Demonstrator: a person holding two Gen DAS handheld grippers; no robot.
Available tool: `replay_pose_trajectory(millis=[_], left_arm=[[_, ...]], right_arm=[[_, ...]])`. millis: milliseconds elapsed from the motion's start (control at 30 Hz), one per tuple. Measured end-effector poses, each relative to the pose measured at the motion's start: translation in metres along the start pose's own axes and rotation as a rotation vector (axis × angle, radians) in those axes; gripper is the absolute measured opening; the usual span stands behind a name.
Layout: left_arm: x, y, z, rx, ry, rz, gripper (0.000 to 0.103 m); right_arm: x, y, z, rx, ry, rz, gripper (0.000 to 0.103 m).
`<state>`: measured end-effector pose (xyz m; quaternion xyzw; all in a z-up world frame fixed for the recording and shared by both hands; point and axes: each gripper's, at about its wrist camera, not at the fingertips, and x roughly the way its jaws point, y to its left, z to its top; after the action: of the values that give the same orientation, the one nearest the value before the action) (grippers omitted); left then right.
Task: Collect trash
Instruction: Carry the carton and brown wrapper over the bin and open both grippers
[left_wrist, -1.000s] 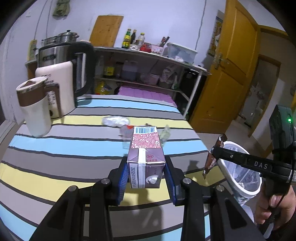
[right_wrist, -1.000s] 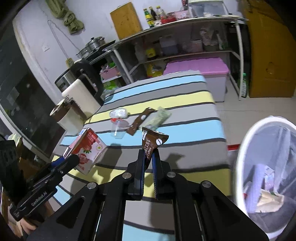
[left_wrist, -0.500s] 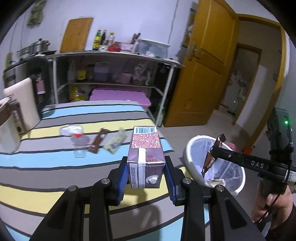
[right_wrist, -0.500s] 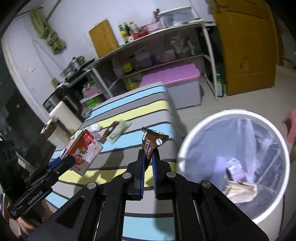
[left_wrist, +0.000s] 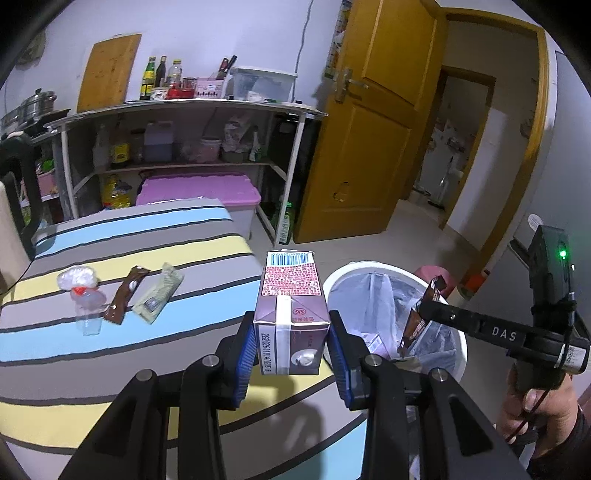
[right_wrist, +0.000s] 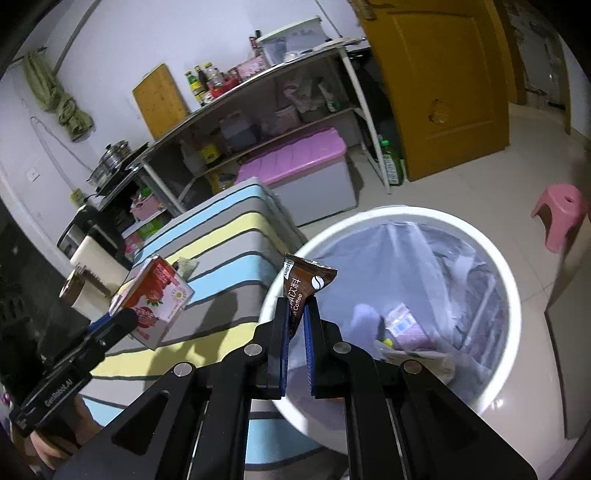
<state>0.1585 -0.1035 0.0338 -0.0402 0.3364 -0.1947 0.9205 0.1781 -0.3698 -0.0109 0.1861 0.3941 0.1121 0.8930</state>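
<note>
My left gripper (left_wrist: 291, 343) is shut on a purple and red drink carton (left_wrist: 290, 310), held above the striped table's right edge beside the white trash bin (left_wrist: 458, 354). The carton (right_wrist: 157, 295) and left gripper (right_wrist: 127, 319) also show in the right wrist view. My right gripper (right_wrist: 297, 314) is shut on a brown coffee sachet (right_wrist: 304, 282), held over the near rim of the bin (right_wrist: 511, 291). In the left wrist view the sachet (left_wrist: 421, 314) hangs over the bin's opening from the right gripper (left_wrist: 424, 314). A brown sachet (left_wrist: 125, 295), a pale green wrapper (left_wrist: 159, 297), a clear cup (left_wrist: 88, 314) and crumpled plastic (left_wrist: 77, 277) lie on the table.
The bin holds a plastic liner with some paper trash (right_wrist: 402, 325). A pink stool (right_wrist: 561, 214) stands on the tiled floor beyond it. A shelf rack (left_wrist: 184, 140) with bottles, a pink-lidded box (left_wrist: 195, 192) and a yellow door (left_wrist: 376, 122) stand behind. A kettle (right_wrist: 85, 229) sits at the table's far end.
Both grippers have swung right from over the table toward the bin, each still holding its item. The sachet now hangs over the bin instead of over the tabletop.
</note>
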Motion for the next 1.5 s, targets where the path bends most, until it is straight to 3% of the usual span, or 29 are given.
replay_pose_trajectory(millis=[767,867,933,1000,1500], left_arm=[[0.029,-0.026,0.003,0.048,0.047,-0.058,0.037],[0.032,-0.031,0.003,0.055,0.049,-0.07,0.038],[0.036,-0.033,0.003,0.056,0.053,-0.076,0.038],[0.04,-0.036,0.002,0.058,0.061,-0.079,0.038],[0.078,-0.065,-0.006,0.109,0.138,-0.149,0.038]], right_arm=[[0.019,-0.038,-0.015,0.054,0.104,-0.046,0.01],[0.022,-0.046,-0.017,0.073,0.114,-0.054,0.017],[0.022,-0.049,-0.019,0.079,0.118,-0.059,0.034],[0.021,-0.052,-0.021,0.085,0.116,-0.058,0.04],[0.009,-0.074,-0.018,0.133,0.098,-0.069,0.04]])
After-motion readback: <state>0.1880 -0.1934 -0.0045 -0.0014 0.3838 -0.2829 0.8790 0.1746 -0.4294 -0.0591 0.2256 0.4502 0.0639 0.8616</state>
